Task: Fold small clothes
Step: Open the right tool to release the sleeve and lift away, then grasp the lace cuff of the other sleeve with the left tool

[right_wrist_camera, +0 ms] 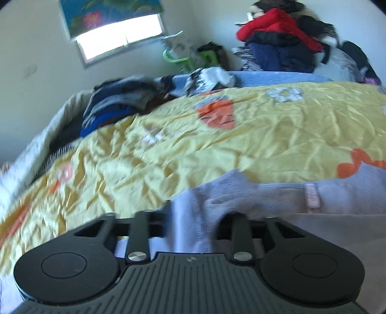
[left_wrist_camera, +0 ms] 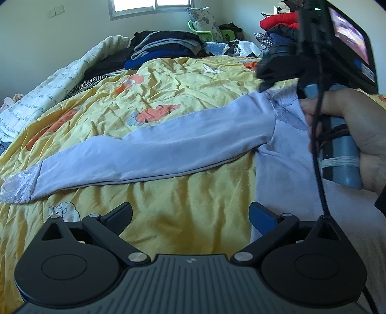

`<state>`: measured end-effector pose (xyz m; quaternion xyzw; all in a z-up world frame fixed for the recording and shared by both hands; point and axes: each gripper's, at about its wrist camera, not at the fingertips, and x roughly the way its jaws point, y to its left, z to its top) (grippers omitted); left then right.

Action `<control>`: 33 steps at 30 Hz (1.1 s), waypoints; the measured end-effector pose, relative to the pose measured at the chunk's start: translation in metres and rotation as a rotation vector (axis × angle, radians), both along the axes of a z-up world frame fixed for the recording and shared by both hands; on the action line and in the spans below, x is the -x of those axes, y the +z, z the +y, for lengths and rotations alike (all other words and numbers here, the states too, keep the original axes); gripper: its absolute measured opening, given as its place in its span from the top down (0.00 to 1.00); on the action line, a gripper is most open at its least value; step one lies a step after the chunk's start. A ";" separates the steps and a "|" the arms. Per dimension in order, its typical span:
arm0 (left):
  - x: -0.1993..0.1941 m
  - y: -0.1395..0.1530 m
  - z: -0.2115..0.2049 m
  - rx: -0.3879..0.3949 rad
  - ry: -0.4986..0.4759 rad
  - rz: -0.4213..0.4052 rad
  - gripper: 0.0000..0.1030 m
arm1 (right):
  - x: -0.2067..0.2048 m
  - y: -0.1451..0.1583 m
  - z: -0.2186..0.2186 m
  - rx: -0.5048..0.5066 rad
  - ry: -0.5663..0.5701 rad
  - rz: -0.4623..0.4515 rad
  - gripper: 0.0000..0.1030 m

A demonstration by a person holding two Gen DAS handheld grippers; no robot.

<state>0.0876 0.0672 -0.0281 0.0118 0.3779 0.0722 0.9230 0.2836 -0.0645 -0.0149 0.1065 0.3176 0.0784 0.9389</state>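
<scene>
A yellow quilt [left_wrist_camera: 168, 91] covers the bed beneath a window [left_wrist_camera: 149, 6].

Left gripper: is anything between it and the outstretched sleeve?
Nothing visible. Only bare yellow quilt lies between the open left gripper and the lilac sleeve stretched across ahead of it. The right gripper sits farther right, near the shoulder.

A small top [left_wrist_camera: 277, 154] lies flat on the bed cover [left_wrist_camera: 168, 79], near the bed's front edge. One sleeve [left_wrist_camera: 135, 154] reaches out to the left across the cover. At the far left corner of the bed sits a pile of folded clothes [left_wrist_camera: 166, 46]. Behind the bed's far right corner is another heap of clothes [right_wrist_camera: 279, 41].
</scene>
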 end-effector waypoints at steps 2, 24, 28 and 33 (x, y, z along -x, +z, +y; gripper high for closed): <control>0.000 0.000 0.001 0.001 0.003 0.001 0.00 | -0.002 0.002 0.017 0.072 0.017 0.004 0.51; 0.006 0.008 0.021 0.040 0.049 -0.021 0.00 | 0.015 0.000 0.026 -0.122 0.162 0.131 0.36; 0.010 0.011 0.028 0.010 0.069 -0.043 0.00 | 0.050 0.022 -0.006 -0.233 0.162 0.009 0.32; 0.005 0.008 0.052 0.058 0.152 -0.023 0.00 | 0.099 0.029 -0.018 -0.036 0.193 -0.019 0.29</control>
